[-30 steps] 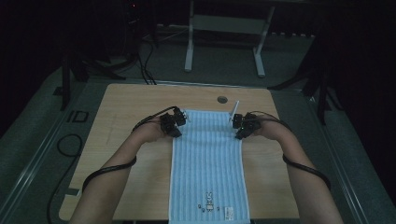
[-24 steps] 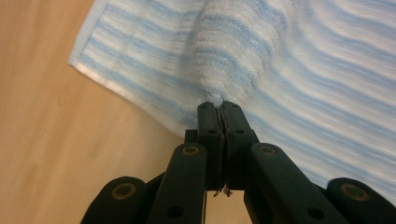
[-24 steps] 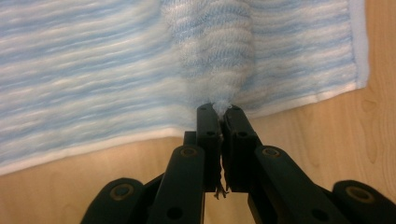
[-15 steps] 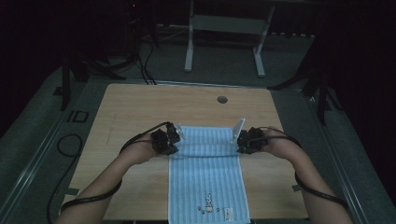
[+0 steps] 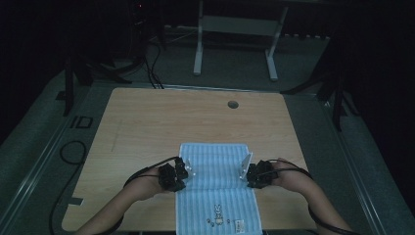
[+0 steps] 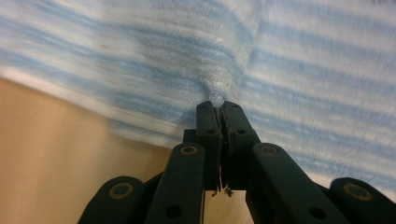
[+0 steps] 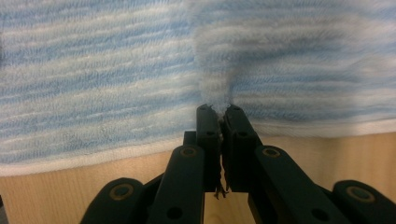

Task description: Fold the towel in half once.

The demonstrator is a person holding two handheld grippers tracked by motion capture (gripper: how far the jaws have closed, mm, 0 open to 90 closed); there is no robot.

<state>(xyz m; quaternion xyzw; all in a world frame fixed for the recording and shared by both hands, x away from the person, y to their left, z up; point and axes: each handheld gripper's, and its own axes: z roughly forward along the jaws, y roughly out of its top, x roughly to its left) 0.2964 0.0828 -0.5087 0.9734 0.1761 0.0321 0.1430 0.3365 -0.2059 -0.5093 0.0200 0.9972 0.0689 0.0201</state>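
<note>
Room: dark, floor and a pale metal frame (image 5: 235, 44) beyond the far edge; wooden counter (image 5: 147, 122) lit, with a small round hole (image 5: 233, 104) near its far side.
Thing in hand: blue-and-white striped towel (image 5: 215, 205), lying lengthwise at the near middle of the counter, near end at the counter's front edge, with a small print and a label there.
Towel state: far part doubled over toward the person; fold line (image 5: 213, 145) runs across, the carried edge lifted between the two hands.
Left gripper (image 5: 182, 169): jaws closed on the towel's left corner; in the left gripper view cloth bunches into a pinch right at the tips (image 6: 219, 105).
Right gripper (image 5: 248, 171): jaws closed on the right corner; same pinch of cloth at the tips (image 7: 218, 108) in the right gripper view, white hem just below.
Step (judgement): folding the towel in half, far edge being brought to the near edge; roughly midway.
Next move calls for: both hands level and evenly paced toward the near end, corners lined up over the lower layer's corners, then lowered before letting go.
Risk: uneven pull would skew the fold.
</note>
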